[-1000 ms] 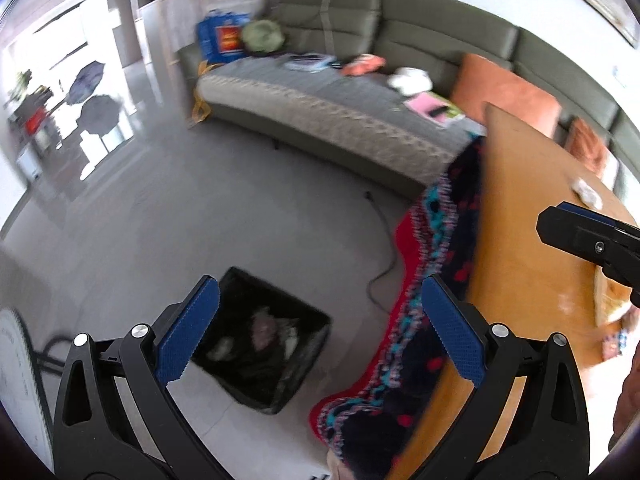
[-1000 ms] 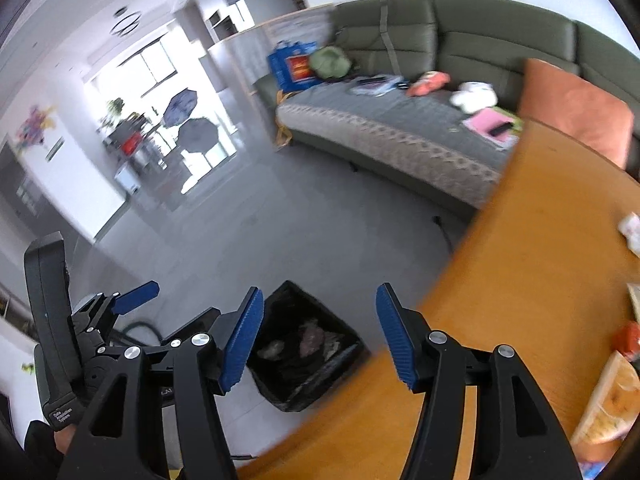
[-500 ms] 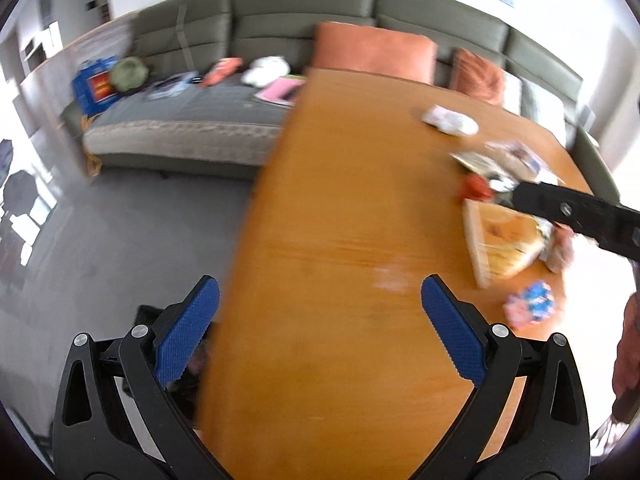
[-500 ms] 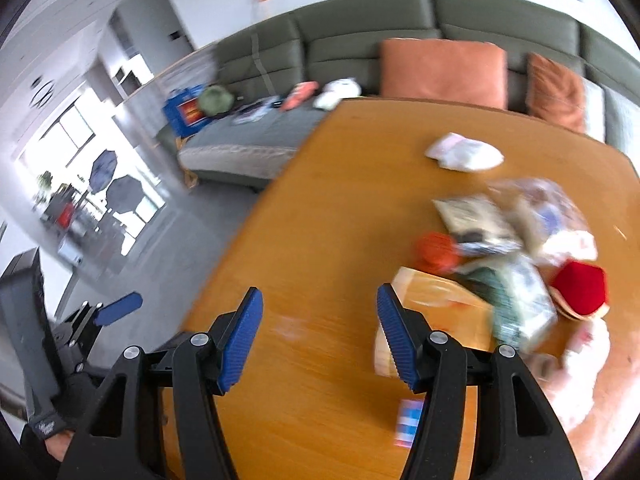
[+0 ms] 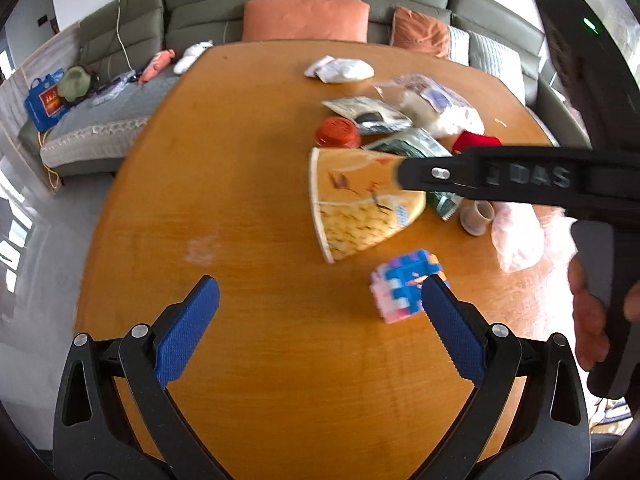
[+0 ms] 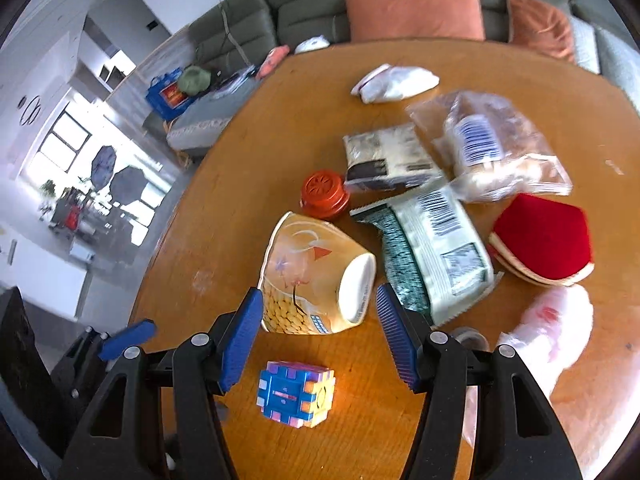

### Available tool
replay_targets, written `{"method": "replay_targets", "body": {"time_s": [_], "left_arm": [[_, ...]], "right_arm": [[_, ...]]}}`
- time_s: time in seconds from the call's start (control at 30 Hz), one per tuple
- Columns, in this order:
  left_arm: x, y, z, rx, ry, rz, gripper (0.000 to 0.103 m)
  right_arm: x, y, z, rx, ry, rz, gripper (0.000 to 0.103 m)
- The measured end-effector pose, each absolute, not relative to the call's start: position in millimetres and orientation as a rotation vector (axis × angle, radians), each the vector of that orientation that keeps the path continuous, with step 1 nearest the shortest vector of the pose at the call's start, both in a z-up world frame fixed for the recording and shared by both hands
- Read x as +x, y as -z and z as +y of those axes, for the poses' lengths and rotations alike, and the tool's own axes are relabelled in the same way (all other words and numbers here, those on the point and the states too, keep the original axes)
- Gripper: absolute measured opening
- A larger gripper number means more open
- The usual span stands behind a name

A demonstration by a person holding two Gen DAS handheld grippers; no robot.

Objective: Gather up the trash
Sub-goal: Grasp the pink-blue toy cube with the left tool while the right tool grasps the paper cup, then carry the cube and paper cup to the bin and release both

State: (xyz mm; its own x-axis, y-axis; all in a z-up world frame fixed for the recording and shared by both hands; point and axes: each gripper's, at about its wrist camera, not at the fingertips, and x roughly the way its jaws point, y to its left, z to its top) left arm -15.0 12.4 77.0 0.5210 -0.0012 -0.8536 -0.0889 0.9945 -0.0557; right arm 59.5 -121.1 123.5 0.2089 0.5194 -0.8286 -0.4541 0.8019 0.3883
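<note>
Wooden table [image 5: 248, 168] fronts a green sofa [image 5: 224, 4], with trash clustered far right: tipped paper cup [image 6: 316, 276], red lid [image 6: 324, 194], wrappers [image 6: 432, 256], white bag [image 6: 396, 80]. Left gripper [image 5: 320, 328] tilts down over bare wood, jaws wide and empty, puzzle cube [image 5: 404, 284] just beside its right finger. Right gripper [image 6: 320, 336] angles down, jaws half-open around the cup's base, not touching.

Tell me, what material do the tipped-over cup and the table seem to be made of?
The cup looks like printed paper, matte, with a rolled rim and plain white base. The table looks like varnished wood: orange-brown grain with a soft sheen, though it might be veneer.
</note>
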Motion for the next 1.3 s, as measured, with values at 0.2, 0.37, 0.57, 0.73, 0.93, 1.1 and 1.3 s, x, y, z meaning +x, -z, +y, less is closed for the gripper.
{"method": "replay_targets", "body": {"time_s": [0.2, 0.37, 0.57, 0.73, 0.93, 1.1, 1.3], "left_arm": [[-9.8, -63.2, -3.0, -0.132, -0.051, 1.068, 0.098], [0.4, -53.2, -18.9, -0.154, -0.037, 1.073, 0.098], [14.5, -36.6, -28.6, -0.212, -0.025, 1.073, 0.053], [19.5, -29.0, -26.7, -0.233, -0.023, 1.063, 0.042], [7.7, -35.7, -1.7, -0.27, -0.053, 1.062, 0.041], [-2.7, -43.7, 23.1, -0.29, -0.106, 1.043, 0.041], [-12.3, -50.2, 48.4, -0.313, -0.129, 1.018, 0.041]], "right_arm": [[68.3, -125.0, -113.9, 0.01, -0.738, 1.181, 0.061], [83.2, -129.9, -99.5, -0.228, -0.845, 1.193, 0.064], [98.5, -123.4, -80.8, -0.41, -0.963, 1.213, 0.068], [95.1, -111.9, -64.1, -0.516, -1.063, 1.232, 0.069], [87.2, -91.7, -43.9, -0.655, -1.133, 1.244, 0.076], [74.2, -94.2, -44.1, -0.642, -1.165, 1.217, 0.07], [57.4, -120.0, -53.3, -0.495, -1.197, 1.183, 0.054]]}}
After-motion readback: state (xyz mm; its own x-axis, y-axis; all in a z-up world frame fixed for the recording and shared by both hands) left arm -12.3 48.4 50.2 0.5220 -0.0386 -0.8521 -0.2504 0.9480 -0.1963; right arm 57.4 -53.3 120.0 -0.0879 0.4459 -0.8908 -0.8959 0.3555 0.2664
